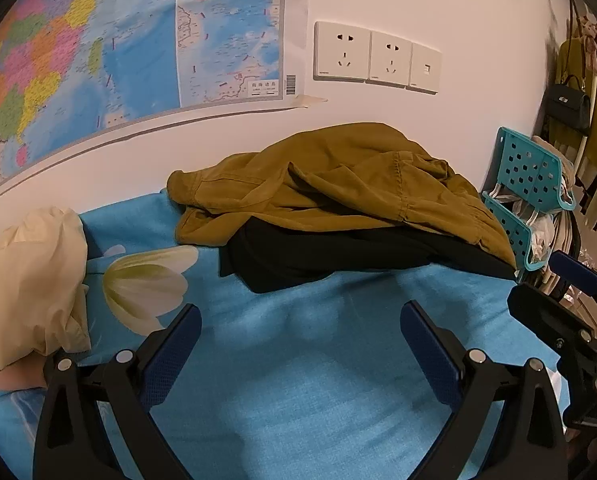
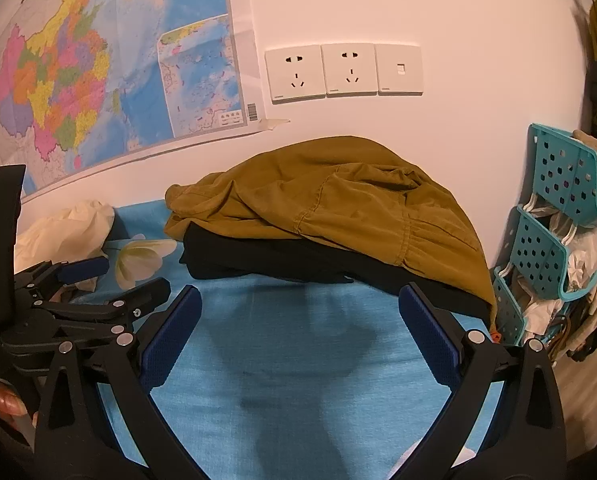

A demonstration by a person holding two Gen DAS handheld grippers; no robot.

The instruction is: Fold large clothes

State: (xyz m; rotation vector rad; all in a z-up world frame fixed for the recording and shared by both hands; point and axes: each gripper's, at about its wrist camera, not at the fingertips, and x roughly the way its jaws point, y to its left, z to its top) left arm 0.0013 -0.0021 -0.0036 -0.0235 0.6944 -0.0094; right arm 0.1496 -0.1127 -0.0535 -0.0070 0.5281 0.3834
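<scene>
Left tool (image 1: pixel 300 334) wide, empty, above blue sheet (image 1: pixel 298 380). Right tool (image 2: pixel 300 320) wide, empty. Mustard garment (image 1: pixel 330 184) crumpled atop black garment (image 1: pixel 318 256) near wall.

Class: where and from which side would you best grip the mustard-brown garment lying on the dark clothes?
Probably the mustard-brown garment by its seamed hem hanging over the dark clothes at the near right, approached from the front: that edge overhangs free, while the back bunches against the wall.
</scene>
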